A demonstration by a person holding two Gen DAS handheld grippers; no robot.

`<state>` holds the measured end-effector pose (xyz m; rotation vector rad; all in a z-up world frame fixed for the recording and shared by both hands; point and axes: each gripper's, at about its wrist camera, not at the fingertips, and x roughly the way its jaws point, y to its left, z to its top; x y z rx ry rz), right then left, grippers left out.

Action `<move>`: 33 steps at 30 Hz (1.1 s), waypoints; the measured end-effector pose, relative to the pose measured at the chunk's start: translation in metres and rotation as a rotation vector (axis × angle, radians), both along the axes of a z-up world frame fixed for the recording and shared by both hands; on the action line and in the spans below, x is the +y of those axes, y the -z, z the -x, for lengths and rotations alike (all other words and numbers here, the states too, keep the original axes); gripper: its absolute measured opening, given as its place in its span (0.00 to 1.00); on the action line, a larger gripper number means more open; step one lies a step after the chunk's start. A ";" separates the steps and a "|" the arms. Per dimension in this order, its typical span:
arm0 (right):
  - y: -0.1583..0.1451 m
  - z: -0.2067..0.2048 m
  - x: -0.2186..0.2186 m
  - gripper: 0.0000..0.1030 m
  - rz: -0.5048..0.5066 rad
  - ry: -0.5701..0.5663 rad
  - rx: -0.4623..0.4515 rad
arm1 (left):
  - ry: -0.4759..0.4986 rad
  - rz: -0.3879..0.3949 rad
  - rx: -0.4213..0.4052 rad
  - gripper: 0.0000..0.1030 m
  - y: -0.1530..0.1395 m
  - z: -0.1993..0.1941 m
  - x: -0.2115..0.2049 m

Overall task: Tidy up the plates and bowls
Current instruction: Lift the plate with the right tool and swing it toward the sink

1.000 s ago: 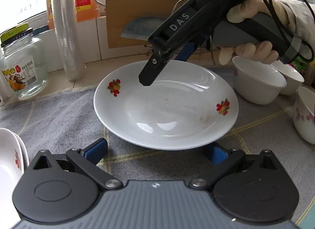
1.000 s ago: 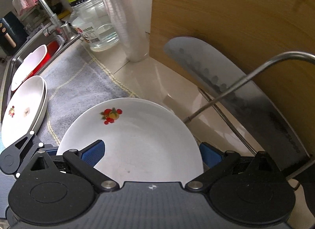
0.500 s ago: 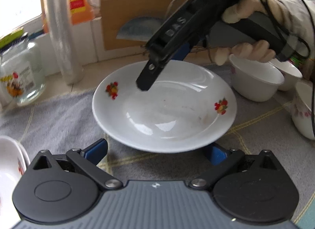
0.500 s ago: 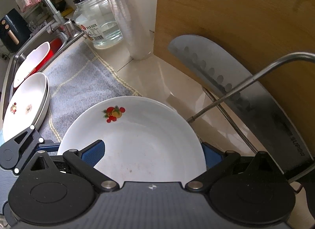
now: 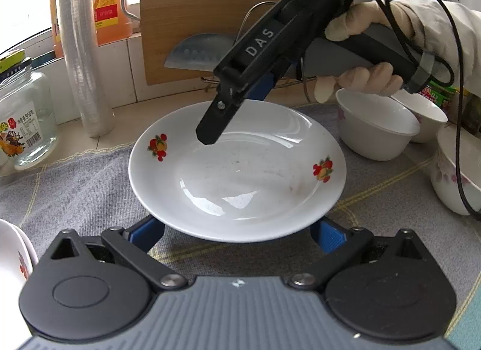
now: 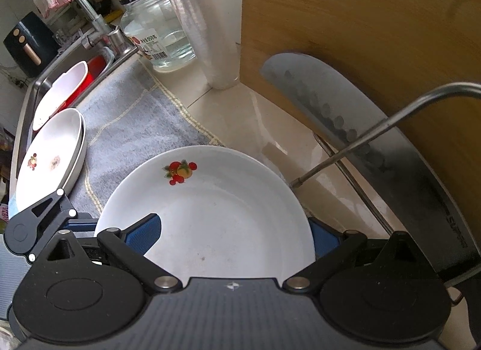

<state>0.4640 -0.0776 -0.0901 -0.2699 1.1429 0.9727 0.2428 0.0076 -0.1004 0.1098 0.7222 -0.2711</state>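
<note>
Change: the plate (image 5: 237, 169) sits closer to the left gripper (image 5: 237, 237) than a second ago, its near rim now above the gap between the blue pads; the jar (image 5: 25, 127) has slid toward the left edge of the left wrist view.
Plate: white with fruit prints, raised off the grey towel (image 5: 75, 187) on the counter (image 6: 240, 115), near the counter's back edge.
Left gripper: jaws spread wide, clasping nothing; both pads show just under the plate's near rim.
Right gripper (image 6: 234, 232): jaws wide apart at the plate's far rim, one finger over the plate and one under it in the left wrist view; whether the pads press it I cannot tell.
Right side: two white bowls (image 5: 378, 130) and a flowered one at the towel's right edge, near the plate.
Left side: stacked plates (image 6: 51, 154) at the towel's sink-side edge, bare towel between them and the held plate.
Back edge: cutting board (image 6: 360, 34), cleaver (image 6: 345, 127) and wire rack (image 6: 375, 130) just beyond the plate's rim.
</note>
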 end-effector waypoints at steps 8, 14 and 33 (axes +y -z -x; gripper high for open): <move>0.000 -0.001 0.002 0.99 0.004 -0.015 0.001 | 0.004 -0.006 0.003 0.99 0.000 0.000 0.001; -0.002 0.000 -0.002 0.98 -0.019 0.000 0.002 | 0.000 -0.003 0.016 0.99 -0.001 -0.002 0.002; -0.021 0.025 0.004 0.98 -0.046 -0.020 -0.020 | -0.014 -0.007 0.014 0.99 -0.022 0.019 0.011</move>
